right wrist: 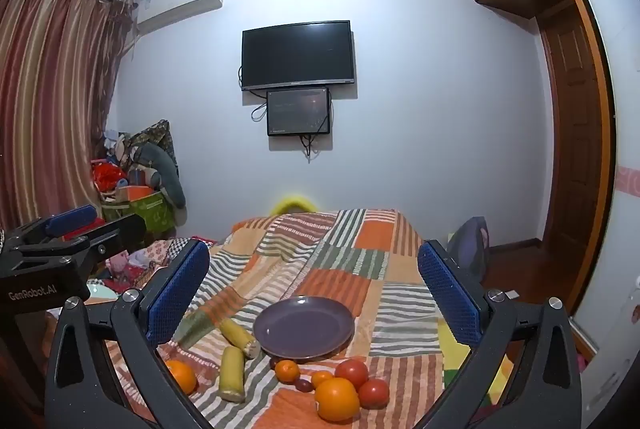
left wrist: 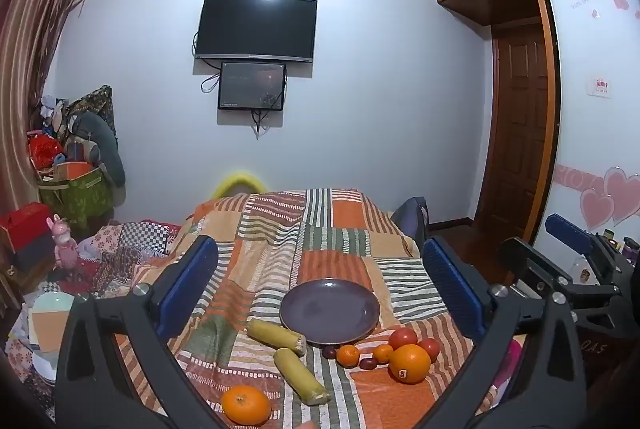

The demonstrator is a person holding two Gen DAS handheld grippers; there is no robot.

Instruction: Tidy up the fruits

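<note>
Patchwork bedspread (left wrist: 328, 229) carries a purple plate (left wrist: 330, 311); fruits lie near it, large orange (left wrist: 410, 363) stickered. Left gripper (left wrist: 320, 289) and right gripper (right wrist: 314, 293): fingers spread, empty. "GenRobot.AI" marks the left gripper body.

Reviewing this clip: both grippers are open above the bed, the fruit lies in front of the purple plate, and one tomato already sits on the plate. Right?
Not quite: the purple plate holds nothing, as the left wrist view shows. Both tomatoes lie on the bedspread with the oranges. The left gripper and right gripper are open.
</note>
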